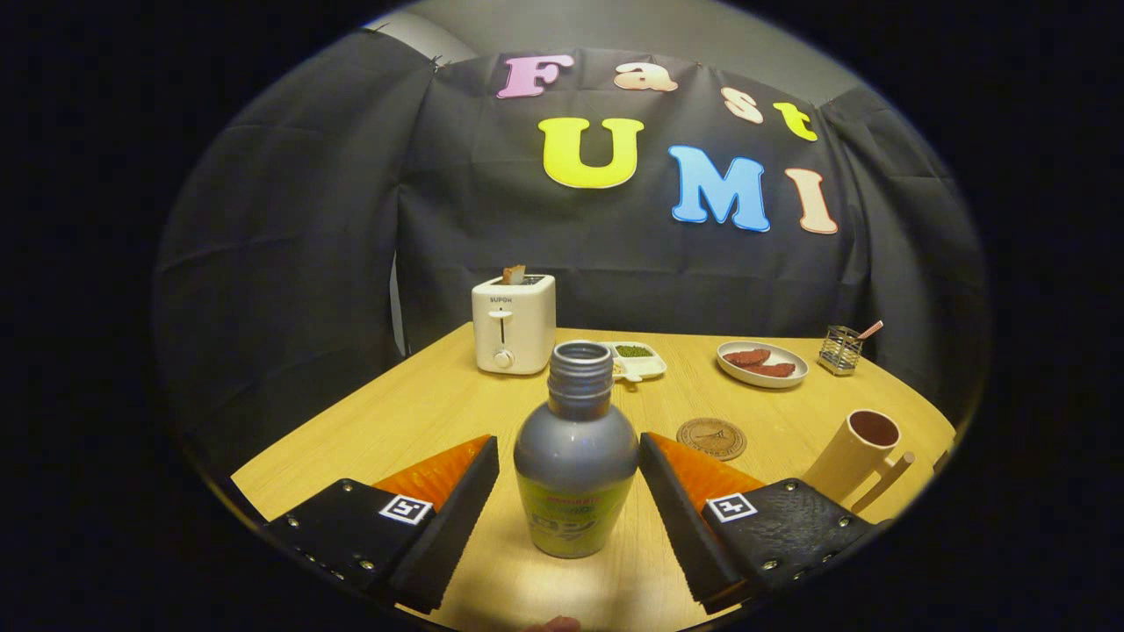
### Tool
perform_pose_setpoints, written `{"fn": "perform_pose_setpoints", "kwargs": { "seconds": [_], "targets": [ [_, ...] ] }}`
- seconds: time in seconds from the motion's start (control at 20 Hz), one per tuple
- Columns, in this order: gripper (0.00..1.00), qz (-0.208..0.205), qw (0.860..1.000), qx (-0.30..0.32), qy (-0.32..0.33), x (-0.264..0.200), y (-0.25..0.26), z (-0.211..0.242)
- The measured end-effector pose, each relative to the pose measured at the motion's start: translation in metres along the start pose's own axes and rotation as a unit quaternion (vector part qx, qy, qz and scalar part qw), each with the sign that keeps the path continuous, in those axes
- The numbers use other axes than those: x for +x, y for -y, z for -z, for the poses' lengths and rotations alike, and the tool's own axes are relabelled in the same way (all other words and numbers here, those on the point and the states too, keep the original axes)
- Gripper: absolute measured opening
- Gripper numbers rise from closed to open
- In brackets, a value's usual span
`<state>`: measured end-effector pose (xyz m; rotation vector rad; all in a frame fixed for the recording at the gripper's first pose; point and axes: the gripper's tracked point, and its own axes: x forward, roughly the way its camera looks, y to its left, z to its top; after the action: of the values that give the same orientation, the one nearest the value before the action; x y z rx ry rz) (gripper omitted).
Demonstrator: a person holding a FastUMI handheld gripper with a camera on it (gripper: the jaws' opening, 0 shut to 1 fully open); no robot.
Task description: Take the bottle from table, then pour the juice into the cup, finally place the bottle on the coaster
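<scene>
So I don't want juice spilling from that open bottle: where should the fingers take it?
Grip the bottle on its wide round body, fingers closing level from either side. It stands upright and uncapped between them; the gripper is open, not touching.

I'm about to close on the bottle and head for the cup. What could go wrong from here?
1. The bottle stands uncapped between the open fingers of the gripper, neither touching yet; an off-centre close could tip it and spill.
2. The cup sits near the table edge, so a bump while pouring might knock it off.
3. The coaster is small; a careless set-down could miss it.
</scene>
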<state>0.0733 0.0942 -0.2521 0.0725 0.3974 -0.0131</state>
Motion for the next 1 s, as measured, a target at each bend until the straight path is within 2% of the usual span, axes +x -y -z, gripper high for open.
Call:
{"fn": "perform_pose_setpoints", "kwargs": {
  "seconds": [0.65,0.7,0.85,1.0],
  "targets": [
    [0.98,0.01,0.998,0.007,-0.065,0.005,-0.004,0.054],
    [0.96,0.011,0.998,0.006,-0.065,0.004,-0.004,0.054],
    [0.81,0.011,0.998,0.007,-0.065,0.004,-0.005,0.052],
    [0.78,0.007,0.997,0.017,-0.076,0.004,-0.006,0.052]
  ]
}}
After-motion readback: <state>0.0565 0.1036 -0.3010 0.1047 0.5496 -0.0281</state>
